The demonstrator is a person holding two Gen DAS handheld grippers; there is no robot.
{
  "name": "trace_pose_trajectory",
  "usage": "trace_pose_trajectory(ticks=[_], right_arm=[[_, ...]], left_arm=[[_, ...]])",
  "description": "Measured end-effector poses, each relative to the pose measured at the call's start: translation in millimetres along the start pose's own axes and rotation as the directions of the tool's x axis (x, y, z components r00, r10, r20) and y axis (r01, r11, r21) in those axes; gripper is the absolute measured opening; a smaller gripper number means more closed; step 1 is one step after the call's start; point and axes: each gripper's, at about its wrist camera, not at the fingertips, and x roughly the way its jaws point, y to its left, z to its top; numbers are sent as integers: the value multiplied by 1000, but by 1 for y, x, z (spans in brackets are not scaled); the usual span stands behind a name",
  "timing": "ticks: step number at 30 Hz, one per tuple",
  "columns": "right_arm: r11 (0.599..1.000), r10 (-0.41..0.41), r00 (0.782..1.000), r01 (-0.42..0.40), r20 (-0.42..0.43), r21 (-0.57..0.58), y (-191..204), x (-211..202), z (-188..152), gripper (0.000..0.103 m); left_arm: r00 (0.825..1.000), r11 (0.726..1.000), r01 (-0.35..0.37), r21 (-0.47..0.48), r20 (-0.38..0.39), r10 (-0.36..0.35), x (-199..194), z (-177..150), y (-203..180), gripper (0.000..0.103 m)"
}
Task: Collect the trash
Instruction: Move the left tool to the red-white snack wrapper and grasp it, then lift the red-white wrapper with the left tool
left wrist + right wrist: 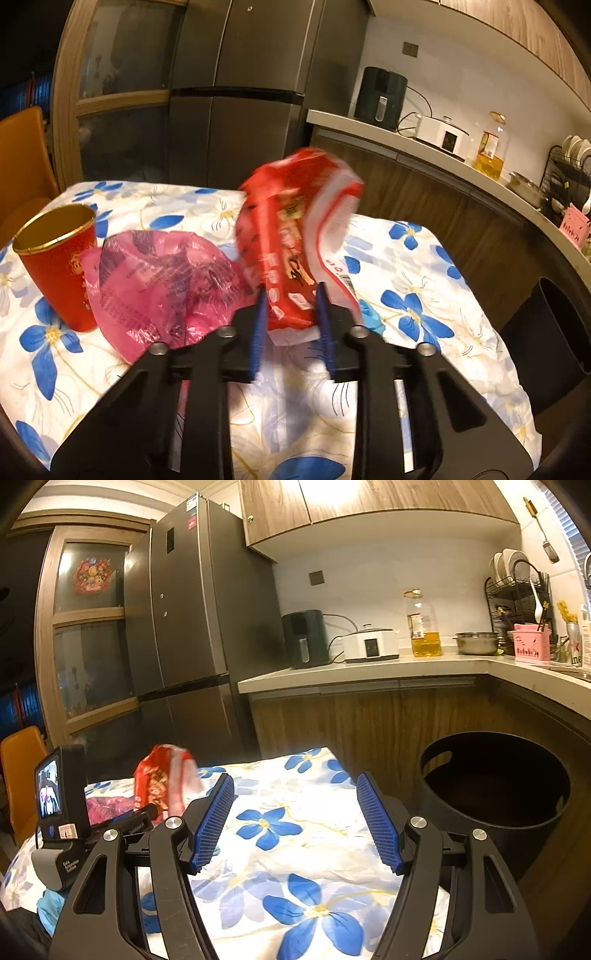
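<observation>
The black bin is seen ahead and to the right of the right gripper, whose fingers are spread wide with nothing between them, above the flowered bench. The red packet is clamped between the fingers of the left gripper, its long axis running up and away from them; a swing rightward toward the bin is probably called for. Left of those fingers, a pink bag and a red cup are left on the bench.
</observation>
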Motion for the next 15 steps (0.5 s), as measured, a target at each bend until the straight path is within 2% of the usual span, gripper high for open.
trace_pose_trajectory(ticks=[2,7,11,15], right_arm=[[1000,8,1000,-8,-8,-7,4,4,-1,68],[999,27,999,-27,-30,-18,12,14,-4,68],[998,48,997,-50,-59,-32,23,27,-10,68],[995,81,992,-86,-95,-46,40,44,-18,68]], left_arm=[[1000,1000,15,-6,-4,-15,1,-2,3,6],[999,999,44,-20,18,-43,-9,-3,8,2],[989,994,101,-39,116,-96,-50,9,11,2],[973,991,126,-55,202,-112,-89,15,20,2]])
